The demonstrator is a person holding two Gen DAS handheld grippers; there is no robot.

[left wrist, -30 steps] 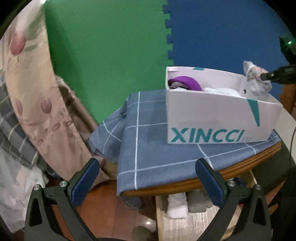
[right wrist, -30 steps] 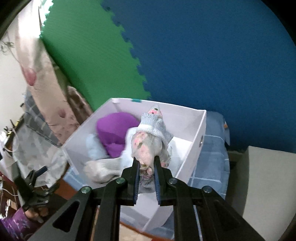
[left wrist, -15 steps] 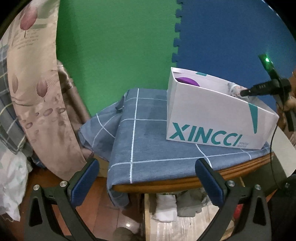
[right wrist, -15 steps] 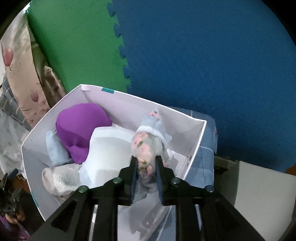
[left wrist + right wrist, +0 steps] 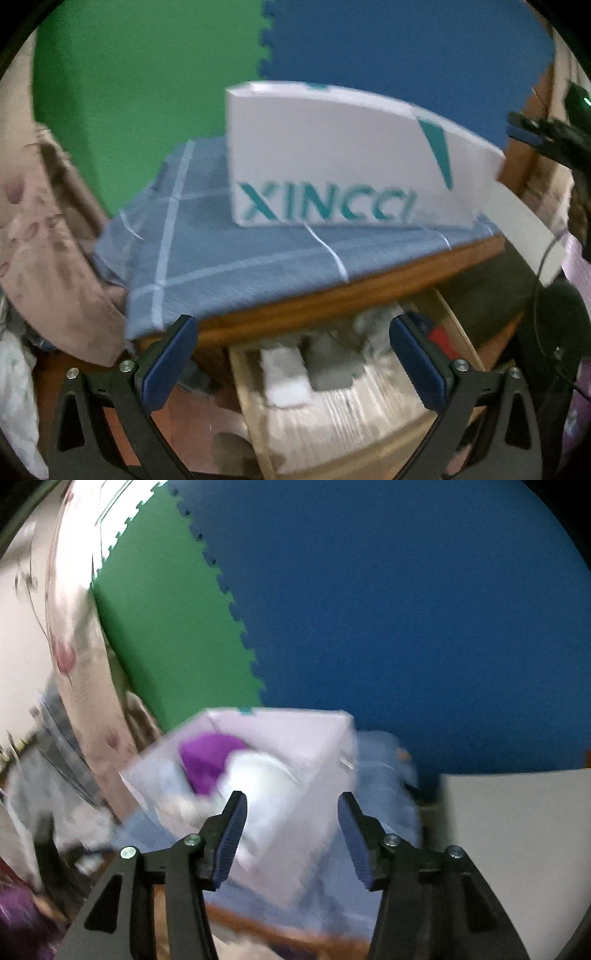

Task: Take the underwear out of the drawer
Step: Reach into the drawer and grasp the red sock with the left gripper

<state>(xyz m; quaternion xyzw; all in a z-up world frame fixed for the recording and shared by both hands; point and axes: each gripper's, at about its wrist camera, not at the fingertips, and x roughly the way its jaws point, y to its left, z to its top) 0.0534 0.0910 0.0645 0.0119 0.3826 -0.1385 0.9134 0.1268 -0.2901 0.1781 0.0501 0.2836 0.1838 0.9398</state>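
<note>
An open wooden drawer (image 5: 458, 332) sits under the table edge, with folded white (image 5: 284, 376) and grey (image 5: 332, 365) garments inside. My left gripper (image 5: 293, 354) is open and empty just above the drawer. A white XINCCI box (image 5: 332, 155) stands on the table; in the right wrist view it (image 5: 314, 738) holds purple (image 5: 207, 760) and white (image 5: 258, 771) underwear. My right gripper (image 5: 291, 830) is open and empty, pulled back above the box's near side. Both views are blurred by motion.
A blue checked cloth (image 5: 221, 254) covers the round wooden table (image 5: 369, 291). A floral curtain (image 5: 44, 240) hangs at the left. Green and blue foam mats (image 5: 388, 44) line the wall. A pale panel (image 5: 517, 834) stands at the right.
My right gripper has opened, let go of the floral underwear into the box and pulled back. My left gripper has dropped lower and closer to the open drawer.
</note>
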